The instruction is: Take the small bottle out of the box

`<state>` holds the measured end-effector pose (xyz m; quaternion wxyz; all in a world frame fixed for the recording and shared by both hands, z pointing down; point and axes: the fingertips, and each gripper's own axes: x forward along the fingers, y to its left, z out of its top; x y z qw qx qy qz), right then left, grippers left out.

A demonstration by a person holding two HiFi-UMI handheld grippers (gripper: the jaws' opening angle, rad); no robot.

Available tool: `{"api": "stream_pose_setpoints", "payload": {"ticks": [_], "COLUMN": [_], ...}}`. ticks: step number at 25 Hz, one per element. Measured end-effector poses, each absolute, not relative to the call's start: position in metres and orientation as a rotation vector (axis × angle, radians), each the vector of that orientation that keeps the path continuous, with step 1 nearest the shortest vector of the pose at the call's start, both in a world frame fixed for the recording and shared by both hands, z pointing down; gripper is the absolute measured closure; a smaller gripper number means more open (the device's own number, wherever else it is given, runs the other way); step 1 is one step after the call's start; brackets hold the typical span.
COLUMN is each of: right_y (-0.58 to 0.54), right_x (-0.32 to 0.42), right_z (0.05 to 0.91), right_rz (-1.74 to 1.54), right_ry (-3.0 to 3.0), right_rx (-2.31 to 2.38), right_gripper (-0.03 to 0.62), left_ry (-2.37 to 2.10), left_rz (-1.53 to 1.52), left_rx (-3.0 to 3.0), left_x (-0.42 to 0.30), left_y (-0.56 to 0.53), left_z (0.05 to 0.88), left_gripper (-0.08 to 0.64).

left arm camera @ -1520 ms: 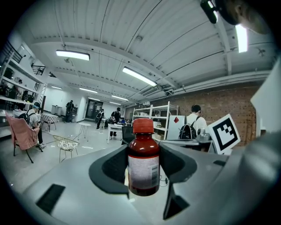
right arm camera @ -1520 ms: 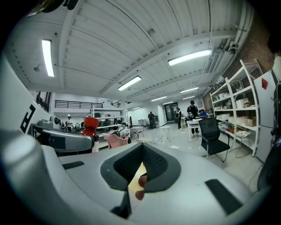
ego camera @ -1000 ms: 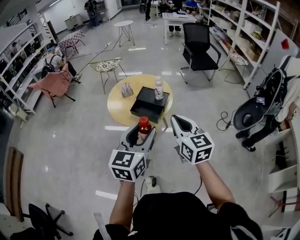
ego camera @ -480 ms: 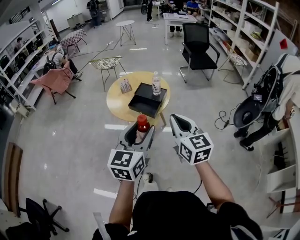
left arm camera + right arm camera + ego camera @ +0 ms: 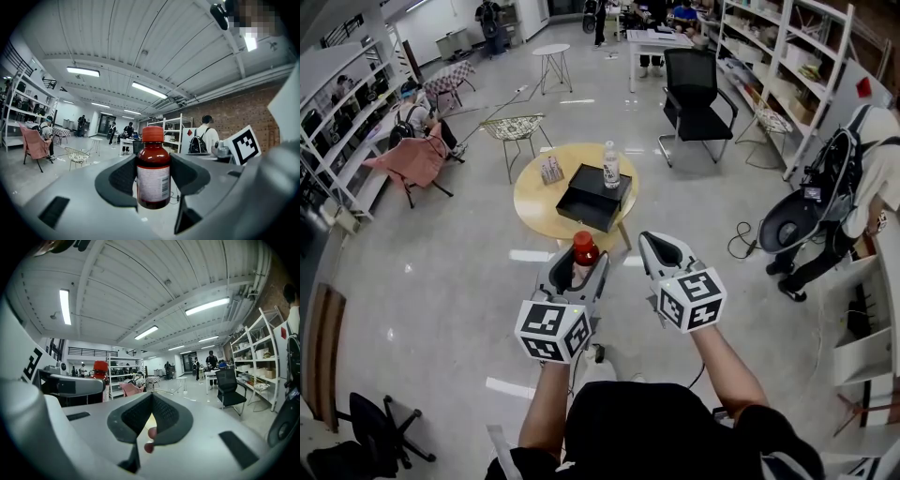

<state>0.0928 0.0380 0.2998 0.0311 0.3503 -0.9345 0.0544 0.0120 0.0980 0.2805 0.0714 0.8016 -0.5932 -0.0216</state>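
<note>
The left gripper (image 5: 577,267) is clenched on the small bottle (image 5: 153,171), which stands upright between its jaws, out over the floor (image 5: 441,281). The black box (image 5: 592,200) lies well ahead of it on the round surface (image 5: 534,202). The right gripper (image 5: 151,420), just beside the left one, is closed on nothing.

2 grippers (image 5: 579,272) (image 5: 661,246), 1 small bottle (image 5: 584,249), 1 clear bottle (image 5: 610,166), 1 box (image 5: 586,201) and 1 round table (image 5: 536,202)
</note>
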Motion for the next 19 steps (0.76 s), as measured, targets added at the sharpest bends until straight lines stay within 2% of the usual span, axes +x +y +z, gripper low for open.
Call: {"api": "stream_pose_setpoints", "payload": {"ticks": [19], "right_y": [0.05], "right_x": [0.091], "right_z": [0.305], "right_rz": [0.169], "right_ry": [-2.873], "right_rx": [1.065], "right_gripper": [0.591], "left_ry": [-1.786], "left_rz": [-0.067], "left_rx": [2.4], "left_x": [0.011], "left_y": [0.108], "left_z": [0.286], "left_gripper": [0.333]}}
